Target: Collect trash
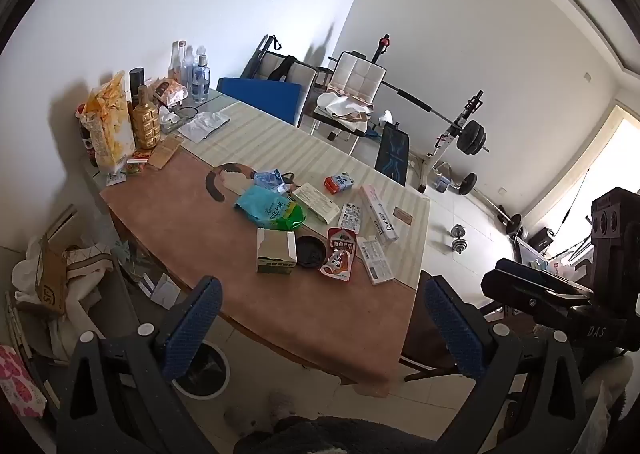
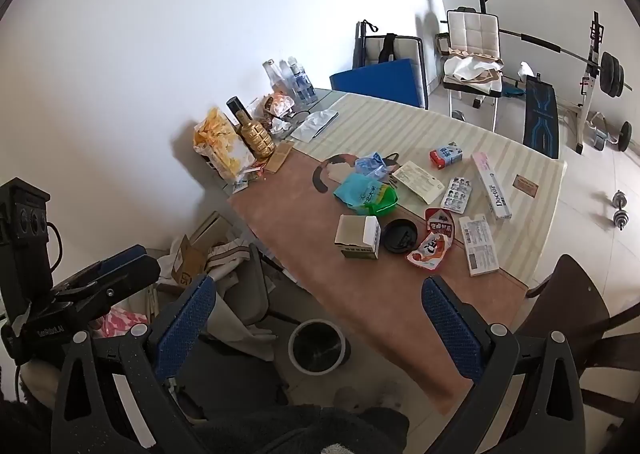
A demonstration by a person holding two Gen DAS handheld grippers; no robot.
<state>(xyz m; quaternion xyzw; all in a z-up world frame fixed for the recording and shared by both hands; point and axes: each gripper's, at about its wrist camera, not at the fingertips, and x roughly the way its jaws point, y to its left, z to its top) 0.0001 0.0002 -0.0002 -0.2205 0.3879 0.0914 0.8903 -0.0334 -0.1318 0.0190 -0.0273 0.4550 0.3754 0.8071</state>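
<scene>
**Blue-padded grippers wide apart above the littered table**

Left wrist view: left gripper (image 1: 320, 322) stands fully open, empty, at lower centre. Wrappers (image 1: 338, 254), cartons (image 1: 276, 252) and a black lid (image 1: 311, 251) lie mid-frame on the table (image 1: 168, 222). A round bin (image 1: 202, 372) sits bottom left, likely the drop point.

Right wrist view: right gripper (image 2: 318, 318) is likewise open, holding nothing; the bin appears bottom centre beside the table edge.
</scene>
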